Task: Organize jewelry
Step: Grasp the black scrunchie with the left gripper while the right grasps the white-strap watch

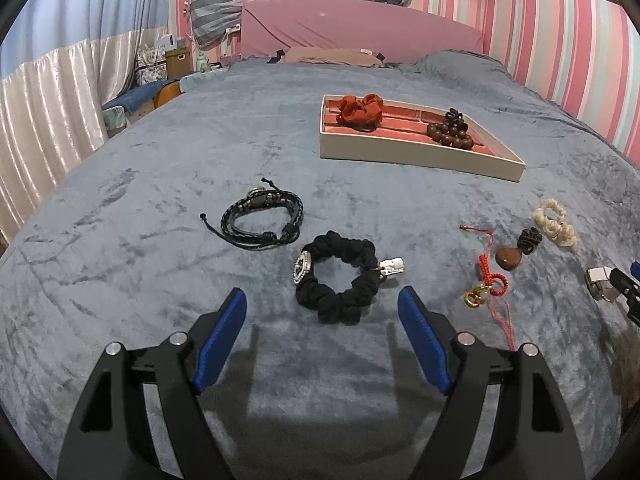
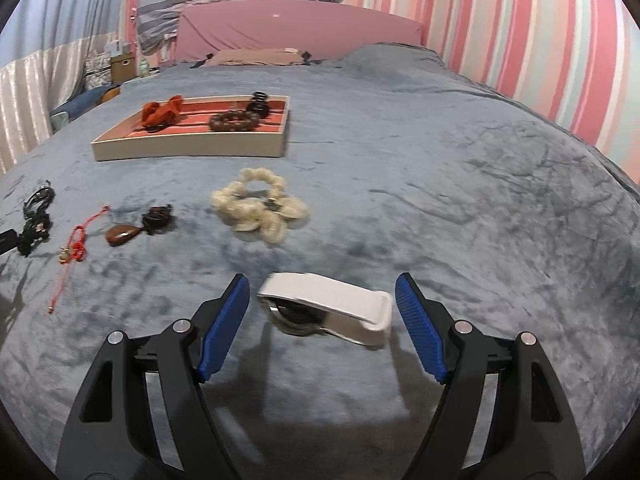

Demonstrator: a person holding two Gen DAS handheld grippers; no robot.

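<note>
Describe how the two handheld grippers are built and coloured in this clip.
The left gripper and right gripper look identical: glossy black angular linkage arms with triangular cut-outs, round silver pivot pins, and two blue ribbed finger pads. No cables, markings or sleeves show.

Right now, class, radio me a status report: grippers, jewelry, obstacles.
Left hand-held gripper open, facing black scrunchie. Right hand-held gripper open around white watch, not gripping. Tray part filled. Nothing in the way.

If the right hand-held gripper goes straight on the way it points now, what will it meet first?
Most likely the white-strapped watch, lying on the blanket between the open jaws of the right hand-held gripper, not touched yet.
</note>
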